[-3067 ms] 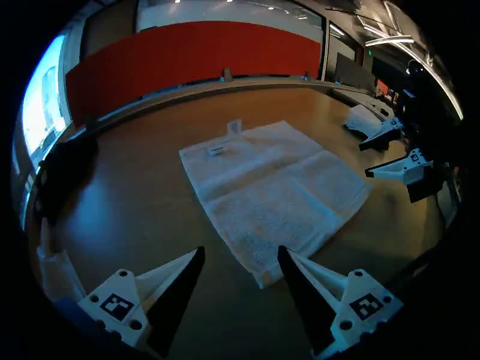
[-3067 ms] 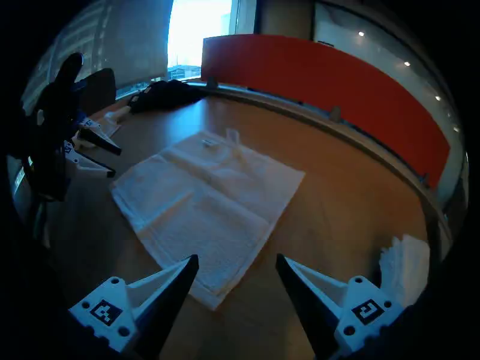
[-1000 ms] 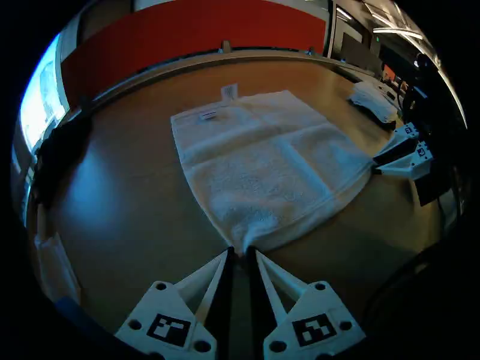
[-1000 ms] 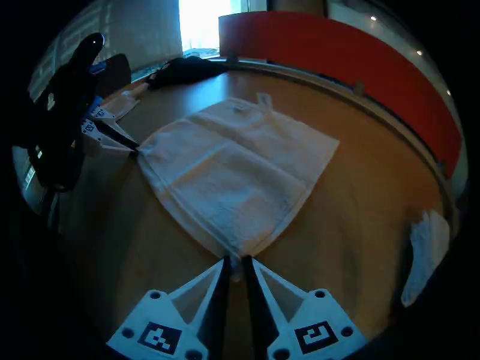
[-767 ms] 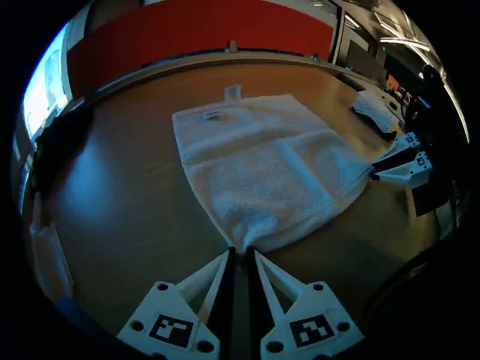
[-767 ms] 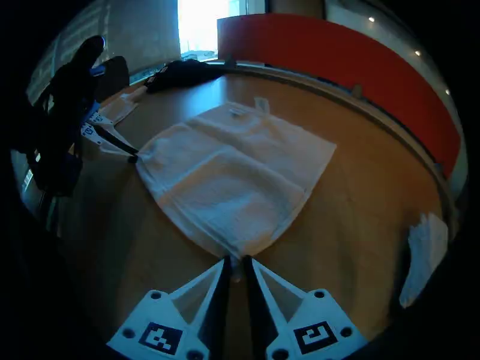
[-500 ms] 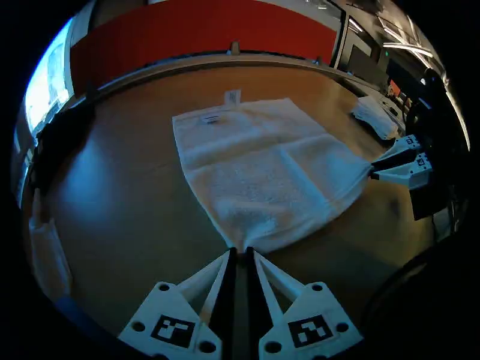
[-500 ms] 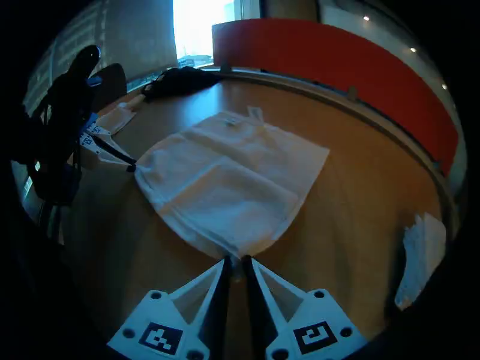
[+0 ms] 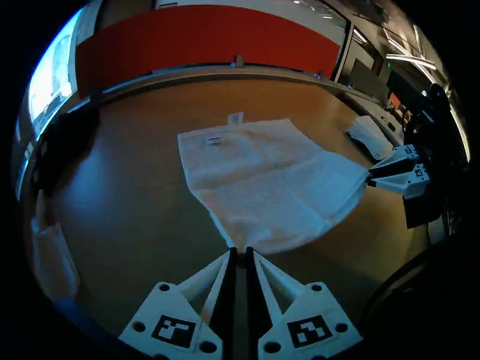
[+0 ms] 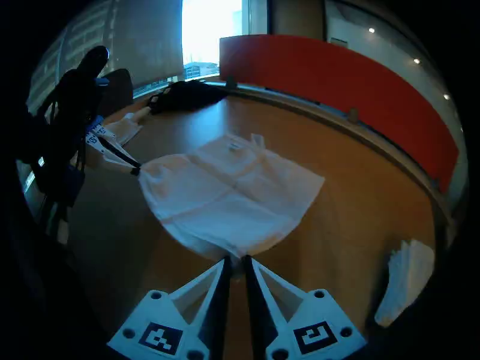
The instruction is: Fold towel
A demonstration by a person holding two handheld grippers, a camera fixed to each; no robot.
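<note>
A white towel [image 9: 270, 177] lies spread on the wooden table [image 9: 138, 186], its near edge raised off the wood. My left gripper [image 9: 239, 251] is shut on one near corner. My right gripper [image 10: 236, 259] is shut on the other near corner. The towel [image 10: 231, 195] hangs slack between the two corners, and its far half rests flat, with a small tag at the far edge. In the left gripper view the right gripper [image 9: 367, 177] shows at the right, pinching its corner. In the right gripper view the left gripper [image 10: 135, 169] shows at the left, held by a person's dark arm.
A folded white cloth [image 9: 371, 133] lies on the table to the right, seen again as a white cloth [image 10: 405, 276] low in the right gripper view. A dark bag [image 10: 186, 93] sits near the window. A red panel [image 9: 204, 42] runs behind the table's far rim.
Both grippers went from open above the near edge to shut on its corners. Over the last second they have lifted those corners, and the towel's near half has risen off the table.
</note>
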